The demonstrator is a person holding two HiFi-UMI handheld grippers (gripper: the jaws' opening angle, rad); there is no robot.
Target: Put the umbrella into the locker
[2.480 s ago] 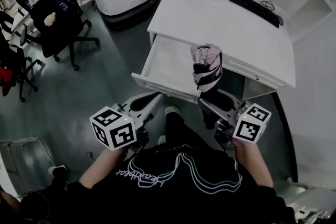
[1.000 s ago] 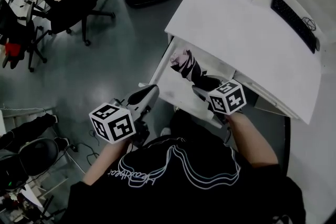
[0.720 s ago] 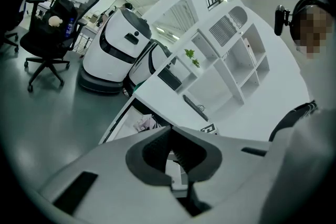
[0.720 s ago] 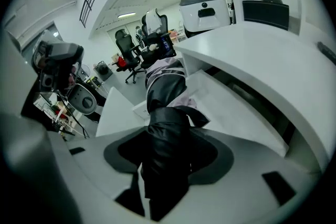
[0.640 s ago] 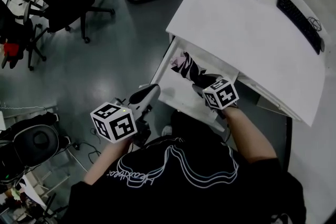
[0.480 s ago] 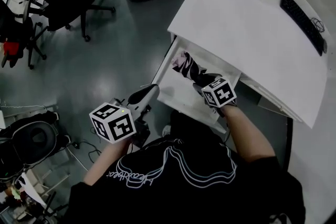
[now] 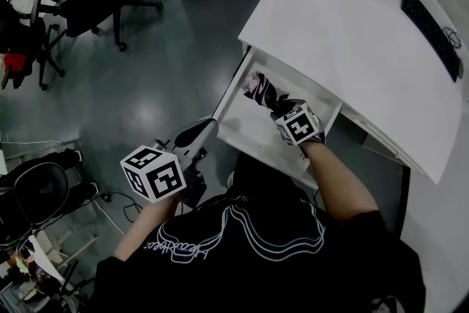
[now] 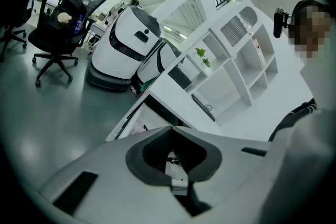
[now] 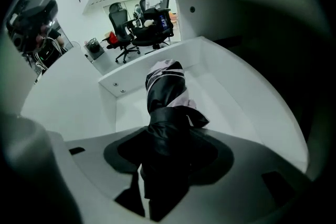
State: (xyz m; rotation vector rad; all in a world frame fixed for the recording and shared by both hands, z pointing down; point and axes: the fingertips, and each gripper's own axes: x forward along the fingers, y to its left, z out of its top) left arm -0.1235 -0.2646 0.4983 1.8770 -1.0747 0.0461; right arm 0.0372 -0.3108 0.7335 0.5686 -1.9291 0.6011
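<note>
Folded black-and-pink umbrella (image 9: 165, 93), clamped in the right tool (image 9: 167, 136), within the open white drawer (image 9: 239, 107); left tool (image 8: 170, 128) closed, empty.

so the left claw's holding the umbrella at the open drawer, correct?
Not the left. The right claw is holding the umbrella at the open drawer. The right gripper view shows the umbrella clamped between its jaws.
</note>
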